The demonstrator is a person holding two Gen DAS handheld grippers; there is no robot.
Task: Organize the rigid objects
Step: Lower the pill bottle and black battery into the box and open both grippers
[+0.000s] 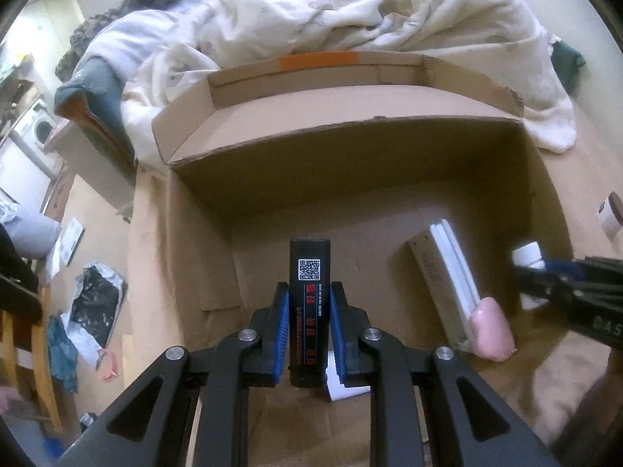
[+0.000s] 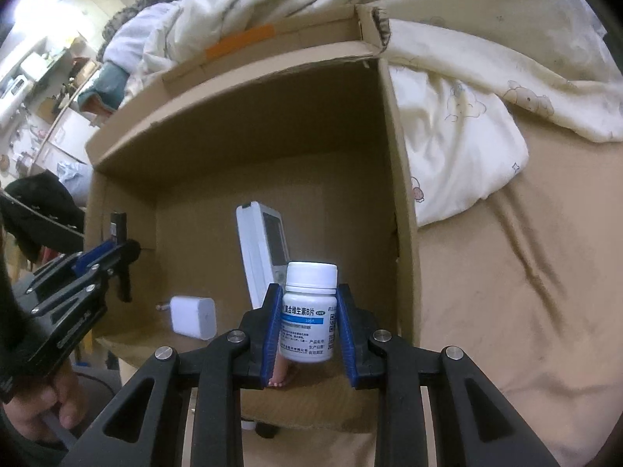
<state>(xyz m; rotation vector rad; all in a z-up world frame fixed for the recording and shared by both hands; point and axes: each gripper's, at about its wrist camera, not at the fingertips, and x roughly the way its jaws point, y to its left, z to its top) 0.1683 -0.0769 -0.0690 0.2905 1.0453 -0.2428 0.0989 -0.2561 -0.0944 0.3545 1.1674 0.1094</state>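
Between the ribbed blue pads of the left tool [image 1: 308,325] sits a black box [image 1: 309,303] of smooth, faintly glossy printed card. The right tool [image 2: 309,325], matt black plastic with shiny metal pivot pins, clamps a glossy white plastic pill bottle [image 2: 309,311] with a paper label. Beyond both tools the cardboard carton [image 1: 350,148] is matt, its torn edges rough. Inside it, a white remote [image 2: 263,249] and charger plug [image 2: 193,316] look like smooth plastic. Behind the carton lies a soft, crumpled cloth quilt [image 1: 350,11].

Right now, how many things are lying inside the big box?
3: the white remote in the middle, the white charger left of it, and a pink thing at the remote's near end. More may be hidden.
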